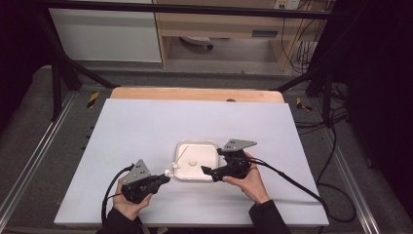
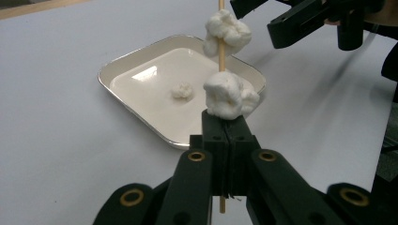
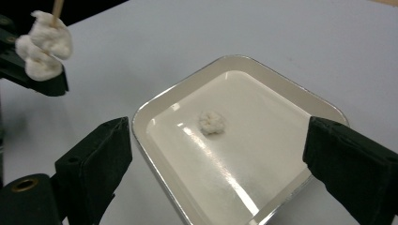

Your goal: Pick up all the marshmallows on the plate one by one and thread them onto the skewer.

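The thin wooden skewer point(image 2: 220, 47) runs out of the top of the left gripper view, so its far end is cut off there, and its middle is hidden inside two white fluffy cotton-like lumps point(image 2: 228, 93) threaded on it; the left gripper point(image 2: 225, 129) is clamped tight on that skewer just below the lower lump; the high view gives the skewer as a faint pale line point(image 1: 179, 157) slanting over the shallow white square tray point(image 1: 214, 145) on the white table sheet point(image 1: 146, 126); the right gripper point(image 3: 211, 154) hangs over the tray with jaws spread wide and nothing between them; a third small white lump point(image 3: 211, 123) lies loose on the tray floor; no writing is legible.
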Action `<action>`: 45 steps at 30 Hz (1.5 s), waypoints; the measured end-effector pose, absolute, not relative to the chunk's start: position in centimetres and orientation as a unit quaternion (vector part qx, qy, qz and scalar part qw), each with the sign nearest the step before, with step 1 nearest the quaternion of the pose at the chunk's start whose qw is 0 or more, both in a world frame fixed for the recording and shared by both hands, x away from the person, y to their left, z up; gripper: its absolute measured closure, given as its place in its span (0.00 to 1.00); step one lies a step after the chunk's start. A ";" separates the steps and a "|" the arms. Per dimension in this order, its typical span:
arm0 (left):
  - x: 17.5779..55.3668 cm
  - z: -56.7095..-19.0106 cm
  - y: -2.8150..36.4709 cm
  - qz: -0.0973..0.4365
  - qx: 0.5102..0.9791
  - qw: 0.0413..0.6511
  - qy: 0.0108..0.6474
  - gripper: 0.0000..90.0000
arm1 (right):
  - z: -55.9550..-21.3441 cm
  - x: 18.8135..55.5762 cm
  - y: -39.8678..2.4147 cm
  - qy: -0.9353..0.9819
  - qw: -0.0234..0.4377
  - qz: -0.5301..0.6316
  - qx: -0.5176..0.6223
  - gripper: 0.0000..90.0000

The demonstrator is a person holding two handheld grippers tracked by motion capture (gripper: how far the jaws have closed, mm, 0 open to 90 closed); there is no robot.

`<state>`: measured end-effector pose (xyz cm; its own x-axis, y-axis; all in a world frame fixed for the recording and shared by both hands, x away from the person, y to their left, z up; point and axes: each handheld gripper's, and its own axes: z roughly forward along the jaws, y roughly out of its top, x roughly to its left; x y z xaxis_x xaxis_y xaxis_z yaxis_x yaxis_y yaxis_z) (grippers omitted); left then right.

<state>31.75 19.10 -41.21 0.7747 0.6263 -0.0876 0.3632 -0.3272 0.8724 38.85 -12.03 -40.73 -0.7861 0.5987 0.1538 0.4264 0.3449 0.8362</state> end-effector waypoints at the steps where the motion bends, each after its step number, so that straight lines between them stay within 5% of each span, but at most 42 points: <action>1: 31.8 -41.2 19.2 0.136 0.803 0.491 0.309 0.99 | -40.9 38.9 -11.9 0.815 0.096 0.475 0.317 0.10; 10: 31.9 -41.2 19.8 0.135 0.799 0.492 0.319 0.99 | -41.4 40.1 -10.0 0.817 0.111 0.465 0.324 0.10; 22: 32.2 -41.5 20.1 0.133 0.795 0.490 0.332 0.99 | -43.2 42.0 -6.5 0.842 0.114 0.418 0.321 0.34; 37: 32.3 -41.5 20.0 0.132 0.795 0.488 0.334 0.99 | -45.0 42.5 -5.8 0.864 0.110 0.389 0.301 0.76; 45: 32.2 -41.4 20.0 0.133 0.796 0.490 0.331 0.99 | -44.3 42.3 -6.1 0.863 0.105 0.396 0.296 0.84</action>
<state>32.22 20.00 -41.45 0.7461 0.6561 -0.1130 0.3962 -0.3012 0.8673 42.26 -6.13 -44.34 -0.8027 0.5940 0.0528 0.4274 0.5112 0.7457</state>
